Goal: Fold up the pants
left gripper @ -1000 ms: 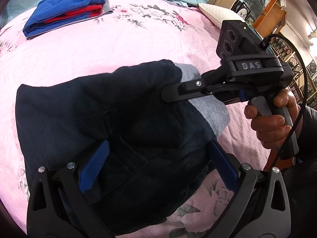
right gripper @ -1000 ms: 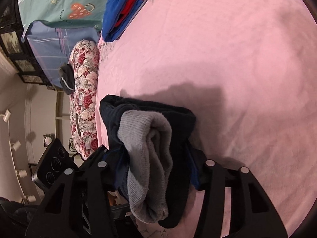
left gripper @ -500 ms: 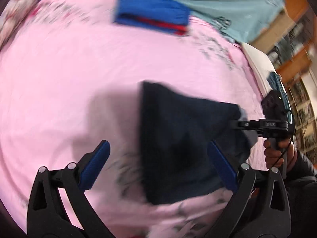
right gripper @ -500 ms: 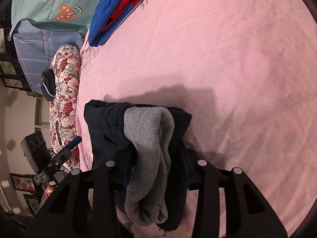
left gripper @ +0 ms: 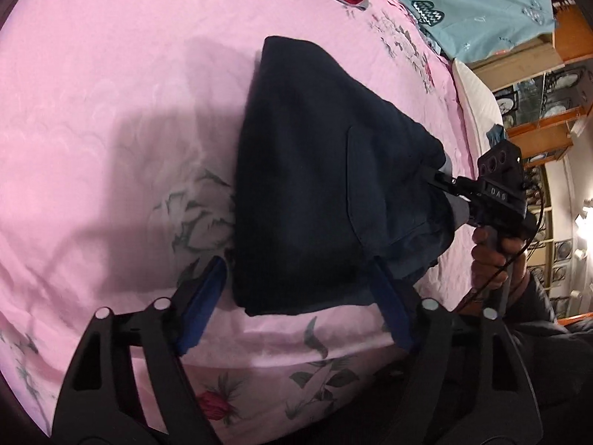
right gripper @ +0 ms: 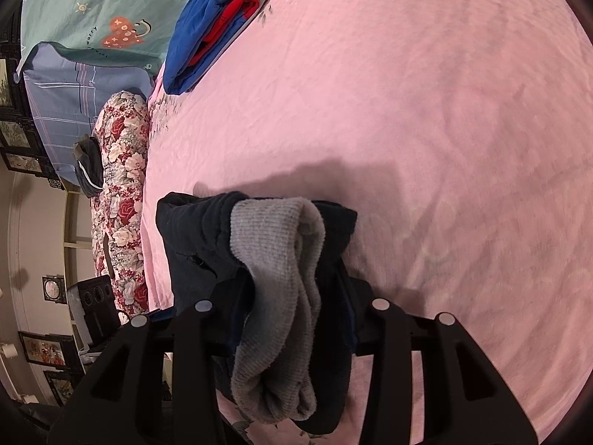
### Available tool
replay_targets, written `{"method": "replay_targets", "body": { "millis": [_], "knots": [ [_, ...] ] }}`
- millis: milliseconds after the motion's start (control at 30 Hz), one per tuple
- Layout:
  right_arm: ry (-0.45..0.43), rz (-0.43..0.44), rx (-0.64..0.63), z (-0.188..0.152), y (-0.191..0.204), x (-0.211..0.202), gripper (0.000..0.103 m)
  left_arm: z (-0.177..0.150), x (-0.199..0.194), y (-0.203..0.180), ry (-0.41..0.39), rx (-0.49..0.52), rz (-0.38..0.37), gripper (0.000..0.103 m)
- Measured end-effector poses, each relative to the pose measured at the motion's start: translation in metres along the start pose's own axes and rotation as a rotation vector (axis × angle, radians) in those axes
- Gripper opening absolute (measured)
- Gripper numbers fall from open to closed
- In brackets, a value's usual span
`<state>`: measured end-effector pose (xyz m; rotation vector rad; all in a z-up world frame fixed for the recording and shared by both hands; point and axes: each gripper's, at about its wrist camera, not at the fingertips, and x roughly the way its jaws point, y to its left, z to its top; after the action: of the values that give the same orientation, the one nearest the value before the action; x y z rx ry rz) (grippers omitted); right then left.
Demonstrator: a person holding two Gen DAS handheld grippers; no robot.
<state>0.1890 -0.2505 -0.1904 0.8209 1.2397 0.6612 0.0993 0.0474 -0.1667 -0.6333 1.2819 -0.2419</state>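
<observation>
Since the frame a second ago, the left gripper [left gripper: 300, 289] has let go of the dark navy pants [left gripper: 315, 185] and drawn back; its blue-padded fingers [left gripper: 202, 304] now stand spread wide, one on each side of the near edge of the bundle, holding nothing.

Pants: folded into a compact dark bundle, lying on the pink bedsheet [left gripper: 111, 111] near its front edge, over a printed grey flower. A patch pocket seam shows on the upper face. The grey ribbed waistband [right gripper: 278, 278] bunches out at the right-hand end.

Right gripper [right gripper: 289, 307]: clamped on that waistband end, with dark cloth and grey knit squeezed between its fingers and hanging past them. In the left wrist view the tool is seen from the side, held by the person's hand [left gripper: 493, 256], its tip buried in the fabric.

Surroundings: a folded stack of blue and red clothes [right gripper: 211, 26] lies at the far side of the sheet, well apart from the pants. Beyond it, a teal printed cover [right gripper: 92, 11]. A red floral bolster [right gripper: 122, 170] lies along the bed's edge. Wooden display cabinets [left gripper: 545, 111] stand at the right.
</observation>
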Motion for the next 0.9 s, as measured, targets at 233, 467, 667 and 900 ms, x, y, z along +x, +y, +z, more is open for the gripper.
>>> {"method": "replay_targets", "body": {
  "millis": [233, 467, 667, 900],
  "knots": [
    [-0.006, 0.003, -0.001, -0.001, 0.001, 0.001, 0.043, 0.004, 0.005, 0.014, 0.049, -0.16, -0.059, 0.077],
    [-0.003, 0.002, -0.005, -0.001, 0.001, 0.001, 0.044, 0.008, 0.012, 0.007, 0.073, -0.16, -0.021, 0.08],
    [-0.005, 0.01, -0.011, -0.002, 0.001, 0.0, 0.044, 0.001, 0.012, -0.026, 0.054, 0.004, 0.144, 0.06],
    [-0.007, 0.017, -0.01, -0.002, -0.001, 0.0, 0.044, 0.001, 0.008, -0.039, 0.017, 0.049, 0.143, 0.041]
  ]
}}
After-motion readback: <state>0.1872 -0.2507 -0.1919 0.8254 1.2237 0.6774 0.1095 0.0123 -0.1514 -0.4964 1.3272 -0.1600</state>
